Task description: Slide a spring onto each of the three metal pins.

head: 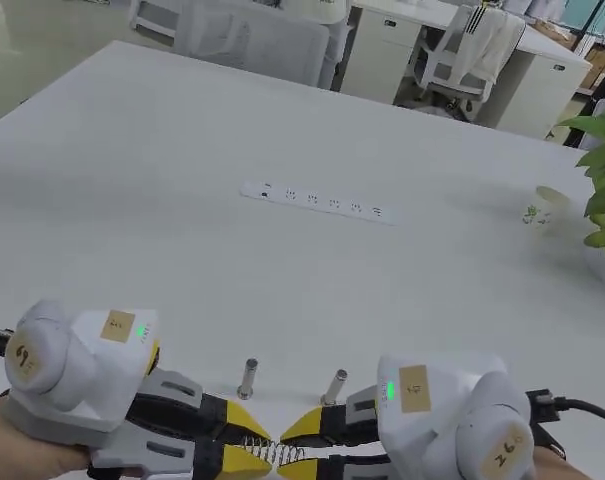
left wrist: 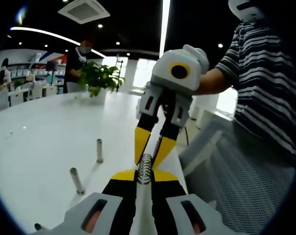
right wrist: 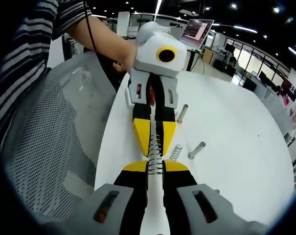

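1. Your left gripper [left wrist: 145,173] and right gripper [right wrist: 155,165] face each other tip to tip at the bottom centre of the head view, each pinching one end of a spring [head: 272,455].
2. A left pin [head: 248,378] and a right pin [head: 334,386] stand upright just above them.
3. A loose spring [right wrist: 175,152] lies on the table [right wrist: 236,147], right of centre in the right gripper view.

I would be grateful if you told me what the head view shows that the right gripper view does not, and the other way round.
Head view, not the right gripper view: a power strip mid-table, a paper cup and a plant at the far right.
Right gripper view, not the head view: a loose spring, a mesh chair and a striped sleeve.
Both: one pin, a second pin, and the left gripper and right gripper shut on one held spring.
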The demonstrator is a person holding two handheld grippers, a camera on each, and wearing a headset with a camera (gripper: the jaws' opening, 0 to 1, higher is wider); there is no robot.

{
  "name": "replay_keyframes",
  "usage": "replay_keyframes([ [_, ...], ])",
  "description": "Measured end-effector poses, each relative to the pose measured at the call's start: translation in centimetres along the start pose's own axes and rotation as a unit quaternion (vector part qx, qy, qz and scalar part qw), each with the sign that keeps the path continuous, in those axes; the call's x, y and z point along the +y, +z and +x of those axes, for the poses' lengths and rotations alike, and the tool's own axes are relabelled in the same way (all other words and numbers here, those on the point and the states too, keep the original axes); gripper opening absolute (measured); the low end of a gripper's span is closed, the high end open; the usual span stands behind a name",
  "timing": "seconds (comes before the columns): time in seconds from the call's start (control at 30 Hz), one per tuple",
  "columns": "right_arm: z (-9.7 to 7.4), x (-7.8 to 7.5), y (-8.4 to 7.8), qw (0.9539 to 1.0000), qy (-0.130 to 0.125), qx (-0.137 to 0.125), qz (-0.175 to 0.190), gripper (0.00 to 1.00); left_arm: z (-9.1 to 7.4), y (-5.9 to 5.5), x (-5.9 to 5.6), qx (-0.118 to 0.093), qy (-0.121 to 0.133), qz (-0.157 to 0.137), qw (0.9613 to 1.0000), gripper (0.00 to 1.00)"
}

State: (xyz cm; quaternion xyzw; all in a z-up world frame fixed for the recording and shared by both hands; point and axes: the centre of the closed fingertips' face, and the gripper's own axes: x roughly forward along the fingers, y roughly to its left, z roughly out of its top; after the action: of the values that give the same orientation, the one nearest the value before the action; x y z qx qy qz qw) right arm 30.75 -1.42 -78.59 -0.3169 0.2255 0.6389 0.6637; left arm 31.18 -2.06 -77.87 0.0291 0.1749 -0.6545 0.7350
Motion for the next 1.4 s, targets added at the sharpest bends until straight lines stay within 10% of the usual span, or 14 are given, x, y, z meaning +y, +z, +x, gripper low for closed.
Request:
replay_keyframes([
  [1.4, -0.6, 0.4, -0.7, 1.0, 0.0, -0.005, 0.004, 0.07, -0.1, -0.6, -0.4, 0.008, -0.004, -0.009, 0.9999, 0.03],
])
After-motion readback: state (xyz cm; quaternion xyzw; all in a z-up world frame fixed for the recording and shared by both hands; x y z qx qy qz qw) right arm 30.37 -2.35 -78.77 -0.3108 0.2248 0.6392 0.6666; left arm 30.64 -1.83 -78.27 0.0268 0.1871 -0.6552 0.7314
